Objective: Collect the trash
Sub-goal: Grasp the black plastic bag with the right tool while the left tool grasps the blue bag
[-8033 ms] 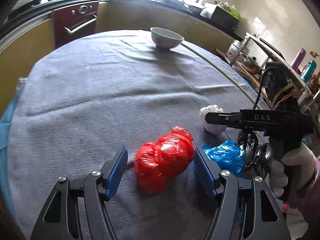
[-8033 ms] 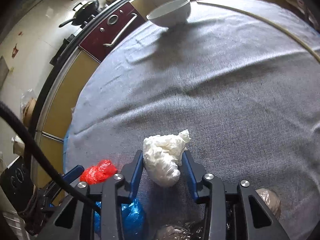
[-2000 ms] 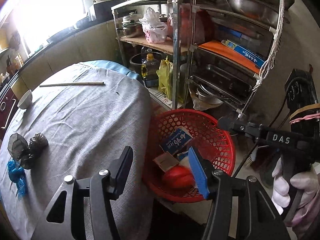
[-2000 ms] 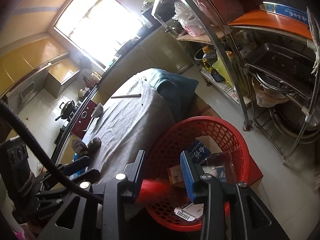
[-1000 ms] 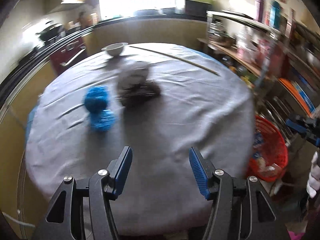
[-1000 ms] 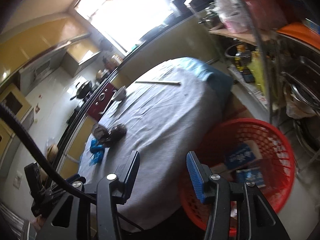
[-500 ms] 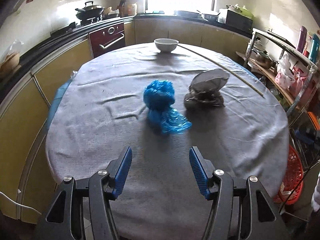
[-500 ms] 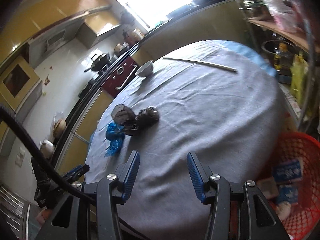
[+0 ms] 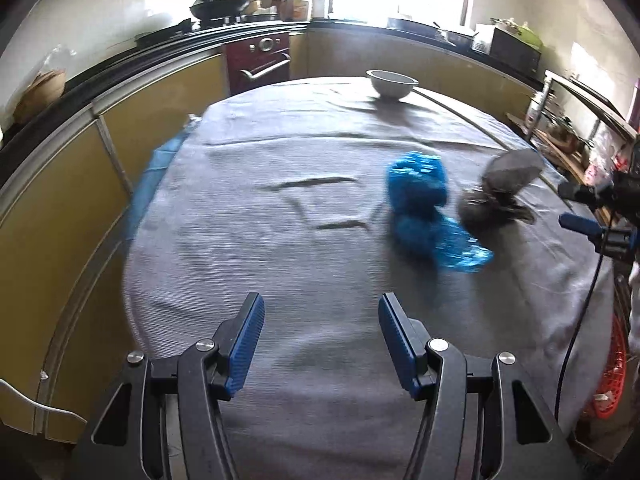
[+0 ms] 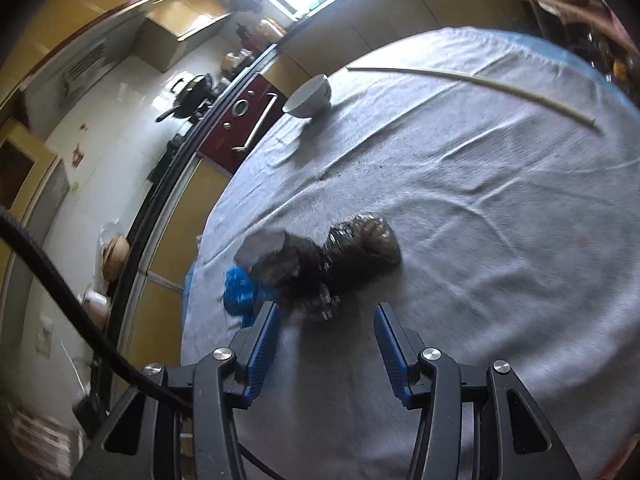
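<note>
Both grippers, left (image 9: 320,334) and right (image 10: 325,338), fingers spread, nothing held. Blue bag (image 9: 420,204), dark bag (image 10: 332,260) left on desk (image 9: 280,240), aimed at for pickup.

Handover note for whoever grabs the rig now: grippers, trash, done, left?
Left hand-held gripper: open, empty, over the grey tablecloth.
Right hand-held gripper: open, empty, just short of the dark crumpled plastic bag.
Crumpled blue plastic bag lies beside the dark one, touching it.
Red mesh basket stands off the table's right edge.
Left: both bags into the basket. White bowl and the long thin stick are not obviously trash.
</note>
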A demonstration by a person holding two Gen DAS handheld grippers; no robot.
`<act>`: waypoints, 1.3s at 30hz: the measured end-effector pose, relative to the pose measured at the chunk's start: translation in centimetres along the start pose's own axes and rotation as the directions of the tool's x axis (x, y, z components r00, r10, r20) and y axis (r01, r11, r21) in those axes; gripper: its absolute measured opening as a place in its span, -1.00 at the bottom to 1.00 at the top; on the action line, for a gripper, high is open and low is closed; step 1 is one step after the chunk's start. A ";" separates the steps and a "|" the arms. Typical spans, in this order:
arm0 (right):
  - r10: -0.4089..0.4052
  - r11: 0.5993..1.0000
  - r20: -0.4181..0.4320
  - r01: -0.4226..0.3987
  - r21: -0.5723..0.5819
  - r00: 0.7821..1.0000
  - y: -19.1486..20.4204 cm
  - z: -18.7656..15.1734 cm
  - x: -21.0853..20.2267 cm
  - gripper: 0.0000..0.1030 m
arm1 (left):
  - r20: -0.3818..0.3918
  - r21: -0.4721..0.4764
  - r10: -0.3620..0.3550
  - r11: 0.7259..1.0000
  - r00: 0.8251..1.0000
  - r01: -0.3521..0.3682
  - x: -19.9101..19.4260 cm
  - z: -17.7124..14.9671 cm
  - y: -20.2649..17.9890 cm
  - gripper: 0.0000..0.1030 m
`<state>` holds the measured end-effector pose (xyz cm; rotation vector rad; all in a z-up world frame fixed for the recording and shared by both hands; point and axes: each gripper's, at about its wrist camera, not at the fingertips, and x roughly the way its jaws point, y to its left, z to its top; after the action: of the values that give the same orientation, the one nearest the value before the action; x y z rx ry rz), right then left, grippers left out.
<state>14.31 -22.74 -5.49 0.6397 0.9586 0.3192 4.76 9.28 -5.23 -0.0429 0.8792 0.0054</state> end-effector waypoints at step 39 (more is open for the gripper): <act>-0.128 0.968 0.113 0.149 -0.204 0.985 1.1 0.3 2.4 -0.19 | -0.098 -0.012 -0.213 0.977 0.972 0.213 8.6 8.3 -6.0 0.53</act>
<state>15.93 -20.77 -6.23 0.3879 0.8560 0.2582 16.76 3.47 -6.32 -0.1398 0.9701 -0.1985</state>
